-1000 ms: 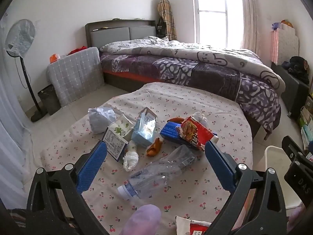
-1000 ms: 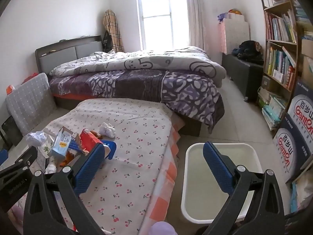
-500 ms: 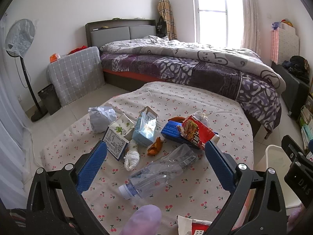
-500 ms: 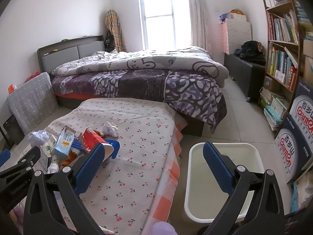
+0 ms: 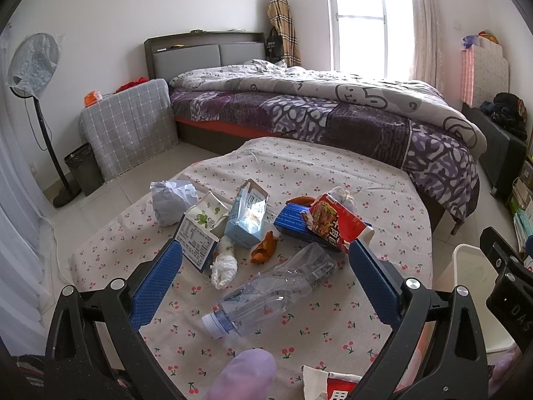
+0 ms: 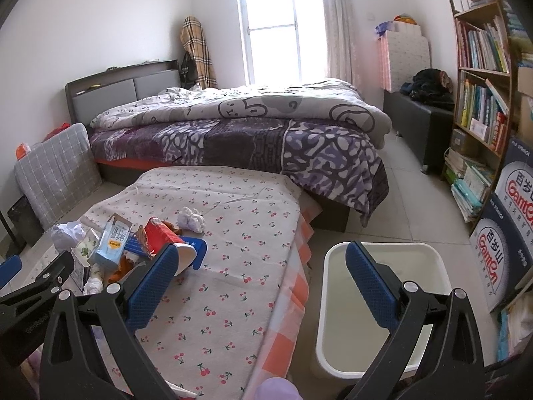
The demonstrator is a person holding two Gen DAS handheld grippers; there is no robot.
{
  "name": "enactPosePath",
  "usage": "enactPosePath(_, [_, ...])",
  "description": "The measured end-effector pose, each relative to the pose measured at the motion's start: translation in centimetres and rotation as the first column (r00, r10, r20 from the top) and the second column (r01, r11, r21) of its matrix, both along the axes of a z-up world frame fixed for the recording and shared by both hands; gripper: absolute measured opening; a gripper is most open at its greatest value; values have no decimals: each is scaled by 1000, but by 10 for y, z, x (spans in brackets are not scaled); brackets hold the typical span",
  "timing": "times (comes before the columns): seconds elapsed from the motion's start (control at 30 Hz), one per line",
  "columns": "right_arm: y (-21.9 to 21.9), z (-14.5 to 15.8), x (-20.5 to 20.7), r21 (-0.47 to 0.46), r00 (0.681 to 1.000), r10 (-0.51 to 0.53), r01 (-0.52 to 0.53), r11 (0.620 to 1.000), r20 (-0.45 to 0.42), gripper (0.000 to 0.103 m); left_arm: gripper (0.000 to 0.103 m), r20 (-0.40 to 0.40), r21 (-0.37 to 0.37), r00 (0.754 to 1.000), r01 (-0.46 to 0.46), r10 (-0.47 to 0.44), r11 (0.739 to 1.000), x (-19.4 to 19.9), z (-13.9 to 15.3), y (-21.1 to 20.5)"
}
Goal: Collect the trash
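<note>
Red-white wrapper [image 5: 333, 381] cut by bottom edge; bin [image 6: 383, 303] partly behind right gripper [image 6: 261, 286].

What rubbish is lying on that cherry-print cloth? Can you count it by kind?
Plastic bottle: 1
Cartons and boxes: 4
Tissue wads: 2
Orange peel pieces: 2
Crumpled paper: 1
Wrapper at near edge: 1
Total: 11

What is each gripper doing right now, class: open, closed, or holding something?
Left gripper: open, holding nothing, above the crushed plastic bottle.
Right gripper: open, holding nothing, near the white bin.
</note>
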State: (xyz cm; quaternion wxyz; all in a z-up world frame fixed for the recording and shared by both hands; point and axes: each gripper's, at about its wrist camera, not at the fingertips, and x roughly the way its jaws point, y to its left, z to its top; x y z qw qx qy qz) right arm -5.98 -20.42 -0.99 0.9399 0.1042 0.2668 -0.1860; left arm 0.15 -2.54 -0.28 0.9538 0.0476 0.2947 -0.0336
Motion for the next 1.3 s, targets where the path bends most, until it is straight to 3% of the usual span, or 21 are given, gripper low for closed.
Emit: enactPosePath(1.3, [1,-1,1,10,1000,3,-3,1000,-7,98,96,-7,6,1000,1,-1,1000,-2,-8,4])
